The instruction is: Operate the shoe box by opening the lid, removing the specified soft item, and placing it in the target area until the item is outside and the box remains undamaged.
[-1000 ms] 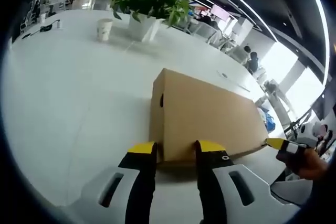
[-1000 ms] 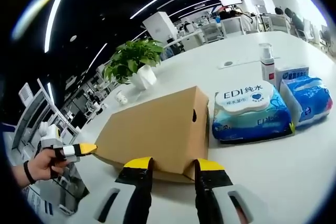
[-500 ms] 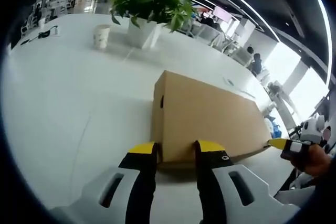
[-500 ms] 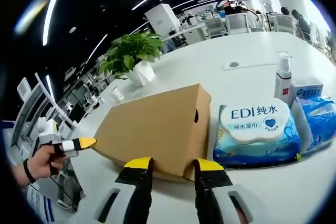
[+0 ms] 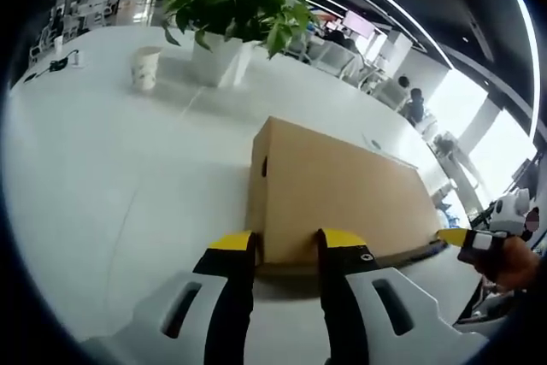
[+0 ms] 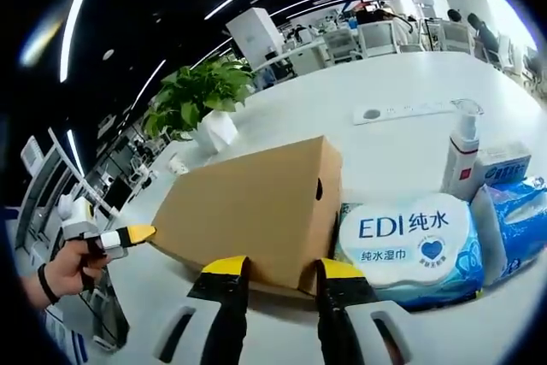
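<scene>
On the white table (image 5: 102,177), one closed brown cardboard shoe box (image 5: 333,185) is lying between two grippers. One near corner of the box lid is being straddled by the parted yellow-tipped jaws of the left gripper (image 5: 286,244), the opposite end by the equally parted right gripper (image 6: 278,269); whether the tips are touching the cardboard cannot be told. One potted green plant (image 5: 224,8) and one paper cup (image 5: 145,67) are standing beyond the box. Beside it, two blue wet-wipe packs are lying, the nearer (image 6: 410,244) touching its side, with one pump bottle (image 6: 461,153) behind
</scene>
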Demonstrator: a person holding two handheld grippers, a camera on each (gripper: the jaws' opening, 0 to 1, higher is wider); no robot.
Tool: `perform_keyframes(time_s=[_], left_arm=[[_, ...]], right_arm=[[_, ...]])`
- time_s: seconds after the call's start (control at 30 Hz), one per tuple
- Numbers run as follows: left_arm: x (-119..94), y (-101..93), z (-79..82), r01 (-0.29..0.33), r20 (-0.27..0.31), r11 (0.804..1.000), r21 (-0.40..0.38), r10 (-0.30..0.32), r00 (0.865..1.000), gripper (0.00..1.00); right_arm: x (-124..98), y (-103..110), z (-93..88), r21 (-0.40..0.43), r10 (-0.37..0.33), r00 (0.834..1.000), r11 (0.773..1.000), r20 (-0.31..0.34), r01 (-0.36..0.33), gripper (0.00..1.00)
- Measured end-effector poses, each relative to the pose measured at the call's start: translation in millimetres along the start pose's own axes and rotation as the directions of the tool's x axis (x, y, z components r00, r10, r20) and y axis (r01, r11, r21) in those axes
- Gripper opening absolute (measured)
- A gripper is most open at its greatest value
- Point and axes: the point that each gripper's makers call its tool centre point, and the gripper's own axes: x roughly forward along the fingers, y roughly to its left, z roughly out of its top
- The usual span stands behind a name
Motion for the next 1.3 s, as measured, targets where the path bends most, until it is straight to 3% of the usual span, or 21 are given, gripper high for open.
perform_keyframes(time_s=[0.3,0.47,0.57,0.7,0.93,1.07,1.2,1.3], left_arm=[[0.5,-0.2,0.0,0.005,-0.009,1.000,0.003,-0.005,1.000,0.29],[-10.8,0.2,-3.5,-0.017,-0.010,0.999,0.045,0.017,1.000,0.25],[-24.9,-5.0,-5.4,-0.018,0.019,0.998,0.061,0.017,1.000,0.29],[-43.0,-16.3,-9.9,-0.022,0.048,0.997,0.072,0.019,0.999,0.33],[-69.1,-56.1,-25.0,0.023,0.085,0.991,0.132,-0.034,0.996,0.40],[-82.3,-76.6,-33.5,0.040,0.101,0.991,0.127,-0.053,0.993,0.42],[-89.9,-102.2,-43.1,0.091,0.094,0.971,0.223,-0.114,0.989,0.48],[-95.0,-107.6,-45.2,0.089,0.108,0.970,0.227,-0.116,0.987,0.50]], right_arm=[[-1.0,0.3,0.5,-0.025,0.002,1.000,1.000,0.012,-0.001,0.28],[-17.6,4.0,-2.4,-0.026,0.036,0.999,0.999,0.024,-0.035,0.26],[-39.7,-3.5,-2.8,-0.027,0.043,0.997,0.999,0.059,-0.042,0.30],[-77.6,-28.9,-4.5,0.002,0.016,0.992,1.000,0.122,-0.017,0.35],[-150.1,-79.4,-16.7,0.082,-0.061,0.970,0.996,0.234,0.043,0.47],[-183.4,-93.7,-29.4,0.039,-0.109,0.964,0.994,0.244,0.103,0.51],[-202.0,-92.4,-41.4,-0.036,-0.101,0.967,0.993,0.236,0.113,0.58],[-213.0,-96.2,-42.1,-0.055,-0.115,0.959,0.989,0.259,0.134,0.59]])
